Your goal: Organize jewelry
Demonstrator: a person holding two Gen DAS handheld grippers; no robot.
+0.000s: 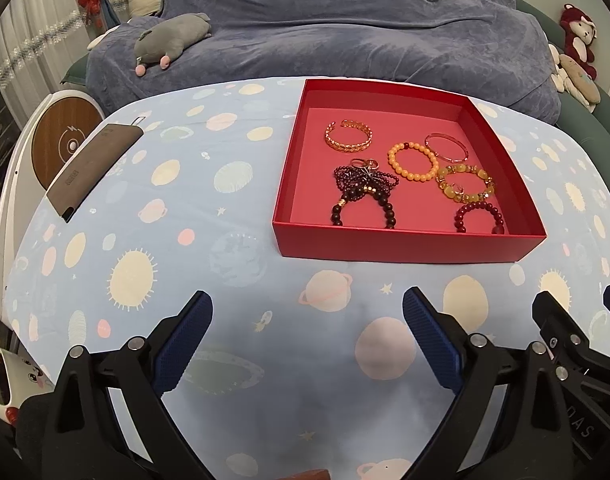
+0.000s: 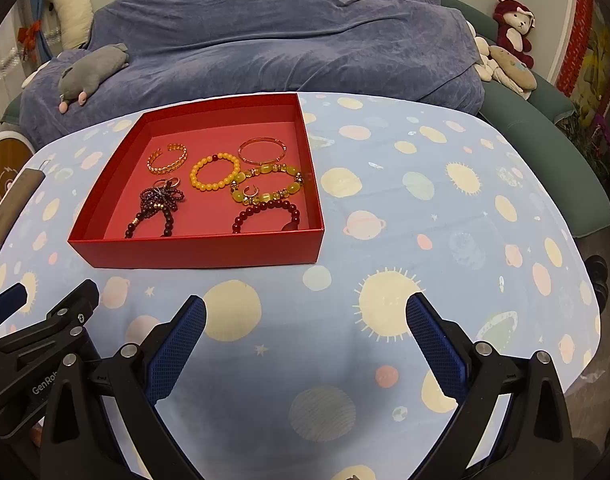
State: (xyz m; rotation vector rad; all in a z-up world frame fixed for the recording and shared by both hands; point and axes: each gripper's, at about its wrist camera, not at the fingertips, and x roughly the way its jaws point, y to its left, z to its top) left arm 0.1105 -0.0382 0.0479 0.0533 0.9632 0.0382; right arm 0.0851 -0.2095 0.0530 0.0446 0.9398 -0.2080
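Note:
A red open box (image 1: 401, 246) (image 2: 201, 252) stands on the table and holds several bracelets: a gold cuff (image 1: 348, 135) (image 2: 167, 159), an orange bead one (image 1: 412, 160) (image 2: 215, 171), a thin pink bangle (image 1: 446, 147) (image 2: 263, 151), a yellow-green one (image 1: 466, 183) (image 2: 267, 184), a dark red one (image 1: 481, 218) (image 2: 265, 216), and a dark bead strand with rings (image 1: 363, 190) (image 2: 157, 204). My left gripper (image 1: 307, 312) is open and empty, short of the box. My right gripper (image 2: 305, 316) is open and empty, near the box's front right.
The table wears a blue planet-print cloth (image 1: 165, 240) (image 2: 445, 220). A brown case (image 1: 91, 164) (image 2: 13, 200) lies at its left edge. Behind is a sofa under a blue blanket (image 1: 345, 28) with plush toys (image 1: 171, 38) (image 2: 513, 28).

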